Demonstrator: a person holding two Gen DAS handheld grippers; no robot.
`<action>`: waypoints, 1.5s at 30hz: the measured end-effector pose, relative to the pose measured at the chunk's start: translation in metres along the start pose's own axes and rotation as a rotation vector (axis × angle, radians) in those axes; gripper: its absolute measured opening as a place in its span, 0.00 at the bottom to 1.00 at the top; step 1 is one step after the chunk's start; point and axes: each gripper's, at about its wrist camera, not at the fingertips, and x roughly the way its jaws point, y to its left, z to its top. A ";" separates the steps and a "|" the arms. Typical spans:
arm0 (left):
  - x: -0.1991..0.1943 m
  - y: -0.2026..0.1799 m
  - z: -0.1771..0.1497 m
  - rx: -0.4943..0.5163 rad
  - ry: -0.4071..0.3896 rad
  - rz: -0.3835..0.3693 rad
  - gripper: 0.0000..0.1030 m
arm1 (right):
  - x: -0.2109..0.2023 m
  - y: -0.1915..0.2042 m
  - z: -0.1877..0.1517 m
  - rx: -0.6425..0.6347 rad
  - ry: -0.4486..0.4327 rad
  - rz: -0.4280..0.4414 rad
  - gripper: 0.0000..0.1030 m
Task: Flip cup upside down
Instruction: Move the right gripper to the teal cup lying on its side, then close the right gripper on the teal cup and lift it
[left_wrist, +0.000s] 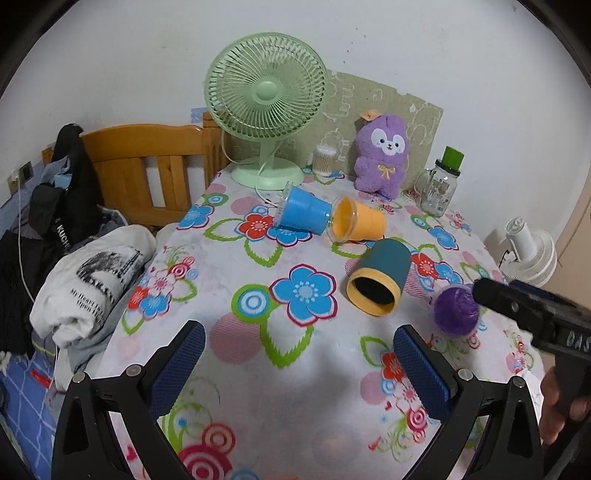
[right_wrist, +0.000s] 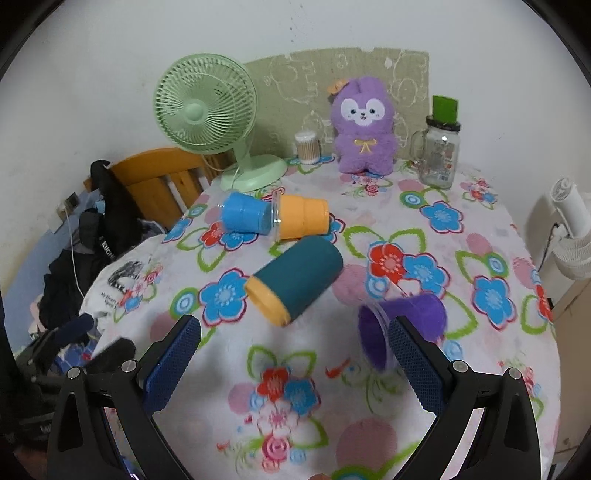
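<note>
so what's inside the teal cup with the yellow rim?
Nothing visible: the teal cup lies on its side on the tablecloth, and the left wrist view shows only a dark interior. Its far bottom is too shadowed to tell.

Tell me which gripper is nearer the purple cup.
Right. The right gripper has its right-hand finger just beside the purple cup, which lies on its side. The left gripper hangs further off, with the cup beyond its right finger; both jaws open.

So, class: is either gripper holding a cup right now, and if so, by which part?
Nothing is held. The left gripper and right gripper are both open, with only tablecloth between their fingers; the purple cup lies beside the right one, ungripped.
</note>
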 end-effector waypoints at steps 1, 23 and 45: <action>0.007 0.000 0.004 0.009 0.008 0.001 1.00 | 0.009 0.001 0.006 -0.006 0.012 -0.004 0.99; 0.094 0.011 0.033 -0.002 0.130 -0.025 1.00 | 0.156 -0.013 0.047 0.143 0.268 -0.042 0.99; 0.048 0.025 0.012 -0.075 0.097 -0.046 1.00 | 0.107 0.034 0.035 -0.011 0.190 0.058 0.68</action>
